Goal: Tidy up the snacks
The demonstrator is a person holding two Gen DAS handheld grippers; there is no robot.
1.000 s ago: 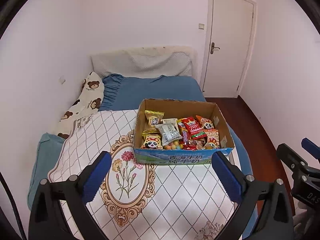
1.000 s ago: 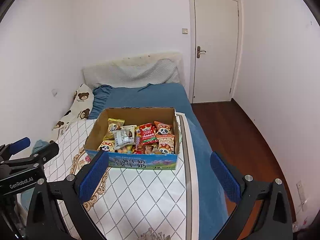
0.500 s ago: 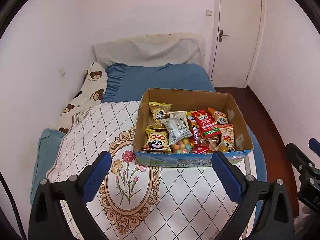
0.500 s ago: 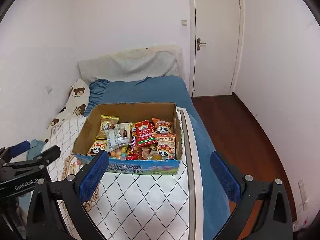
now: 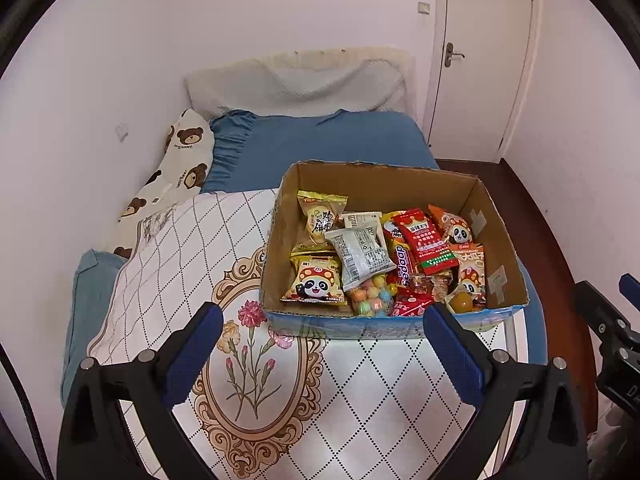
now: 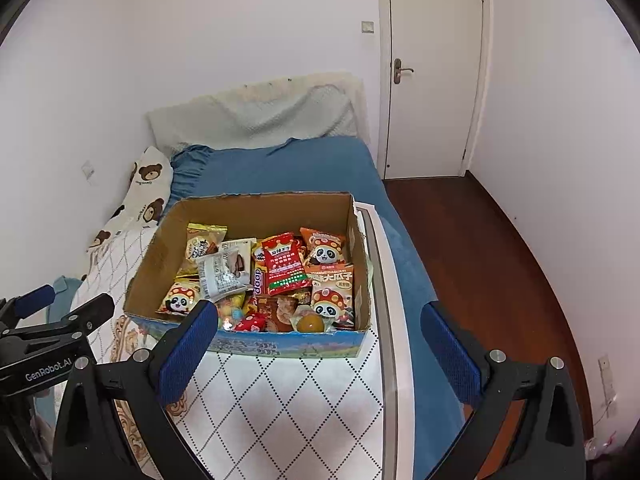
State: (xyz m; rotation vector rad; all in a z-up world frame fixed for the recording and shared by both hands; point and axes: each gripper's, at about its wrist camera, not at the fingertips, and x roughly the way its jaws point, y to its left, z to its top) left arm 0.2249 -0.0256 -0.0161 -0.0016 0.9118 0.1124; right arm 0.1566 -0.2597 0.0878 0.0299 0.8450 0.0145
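Observation:
A cardboard box (image 5: 384,184) (image 6: 256,208) with a blue printed front sits on a quilted mat on the bed. It holds several snack packets: a red packet (image 5: 424,240) (image 6: 285,262), a grey packet (image 5: 362,252) (image 6: 218,272), panda packets (image 5: 316,284) (image 6: 332,292) and coloured candy balls (image 5: 370,296). My left gripper (image 5: 324,356) hangs open just before the box's front wall, nothing between its blue pads. My right gripper (image 6: 320,352) is open too, in front of the box's right half, empty. Each gripper shows at the other view's edge.
The white diamond-pattern mat (image 5: 360,400) (image 6: 288,408) with a floral oval covers the near bed. A bear-print pillow (image 5: 180,160) lies along the left wall. Blue bedding (image 5: 320,140) stretches behind the box. Wooden floor (image 6: 480,260) and a closed door (image 6: 432,72) lie to the right.
Both grippers have moved forward toward the box, which now looks larger and nearer in both views. Both stayed open and empty.

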